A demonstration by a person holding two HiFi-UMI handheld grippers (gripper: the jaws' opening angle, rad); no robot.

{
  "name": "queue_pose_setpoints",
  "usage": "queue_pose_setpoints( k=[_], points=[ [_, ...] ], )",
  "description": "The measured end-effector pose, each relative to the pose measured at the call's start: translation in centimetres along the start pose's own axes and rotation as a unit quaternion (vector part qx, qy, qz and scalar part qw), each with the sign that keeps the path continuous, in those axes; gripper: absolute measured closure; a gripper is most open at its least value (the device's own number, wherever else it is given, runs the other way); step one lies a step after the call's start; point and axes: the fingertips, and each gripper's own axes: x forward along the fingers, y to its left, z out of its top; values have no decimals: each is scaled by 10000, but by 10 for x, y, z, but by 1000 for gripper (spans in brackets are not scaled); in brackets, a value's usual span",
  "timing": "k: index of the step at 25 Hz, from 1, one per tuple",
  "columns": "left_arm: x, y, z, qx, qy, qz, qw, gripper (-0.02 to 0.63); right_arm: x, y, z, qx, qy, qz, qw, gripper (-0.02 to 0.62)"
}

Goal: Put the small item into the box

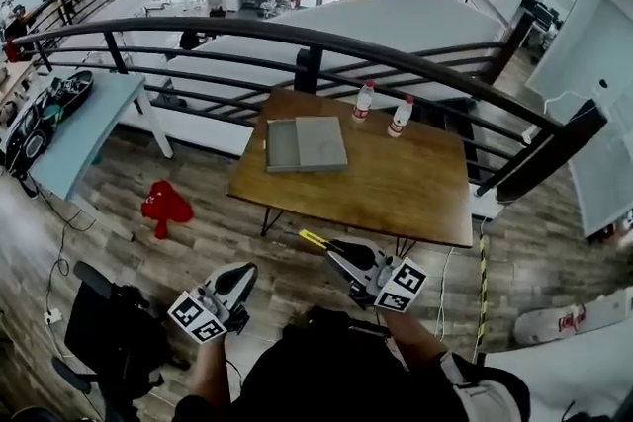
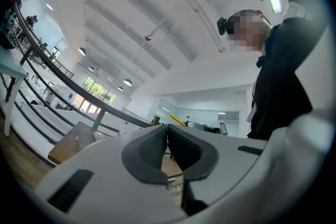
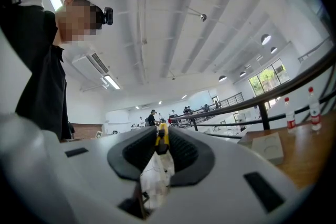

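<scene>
Small item (image 3: pixel 161 137), slim and yellow with a bit of clear plastic wrap hanging under it, is pinched between the closed jaws of the right gripper (image 1: pixel 334 255). In the head view its yellow tip pokes out past the jaw tips, low in front of the person and short of the near edge of the table (image 1: pixel 396 188). The left gripper (image 2: pixel 167 137) is held beside it, also off the table, with its jaws pressed together and nothing between them. A flat grey box (image 1: pixel 307 144) lies on the far left part of the wooden table, well apart from both grippers. Two clear bottles with red caps (image 1: pixel 363 102) (image 1: pixel 400 117) stand upright near the table's far edge, just right of the box. A dark metal railing (image 1: pixel 297 37) curves behind the table. A red cloth (image 1: pixel 165 204) lies on the wooden floor to the table's left.
</scene>
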Motion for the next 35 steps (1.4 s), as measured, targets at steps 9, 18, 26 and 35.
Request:
queue_pose_setpoints(
  k=[9, 18, 26, 35],
  points=[
    [28, 88, 8, -151, 201, 77, 9997, 589, 62, -90, -10, 235, -51, -251, 9994, 517],
    [85, 172, 36, -64, 377, 169, 9991, 589, 132, -180, 0, 312, -147, -14, 9994, 517],
    [132, 231, 51, 97, 477, 141, 9987, 589, 158, -243, 15, 226, -325, 55, 9992, 517],
    [174, 289, 45, -27, 862, -303, 9958, 589, 162, -300, -3, 439, -371, -645, 9963, 517]
  ],
)
